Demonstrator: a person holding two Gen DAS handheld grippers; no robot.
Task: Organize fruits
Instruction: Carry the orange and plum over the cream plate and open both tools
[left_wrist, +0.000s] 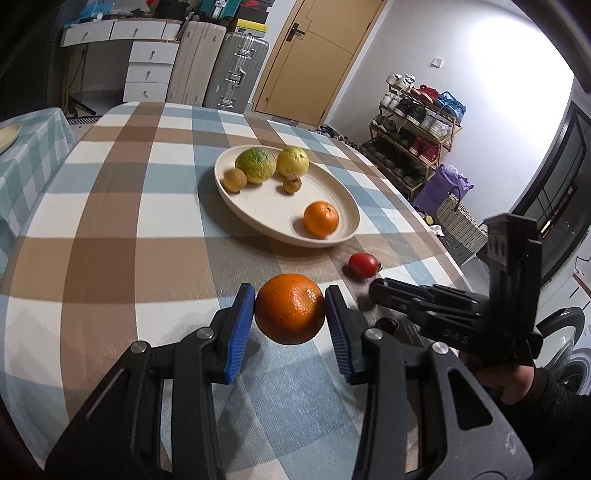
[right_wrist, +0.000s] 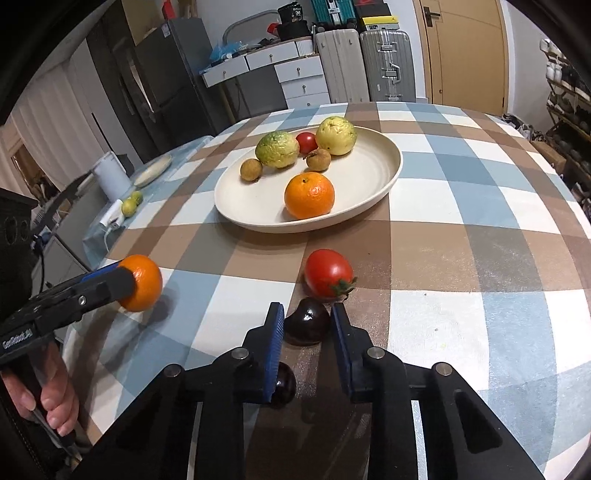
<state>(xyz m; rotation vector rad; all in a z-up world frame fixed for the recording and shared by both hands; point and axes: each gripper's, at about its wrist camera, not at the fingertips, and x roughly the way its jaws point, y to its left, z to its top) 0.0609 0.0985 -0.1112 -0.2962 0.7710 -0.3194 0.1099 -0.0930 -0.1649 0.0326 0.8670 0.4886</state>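
Left gripper: clamped on an orange, held clear above the checked tablecloth. Right gripper: pinched shut on a dark, glossy fruit at table level, another dark fruit just below its left pad. Beyond, a red tomato on the cloth; farther off, a cream plate with a second orange, two green-yellow fruits, small brown ones.

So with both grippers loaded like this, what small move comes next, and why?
Probably lift the right gripper, shut on the dark fruit, toward the plate. The left gripper already holds its orange clear of the table.
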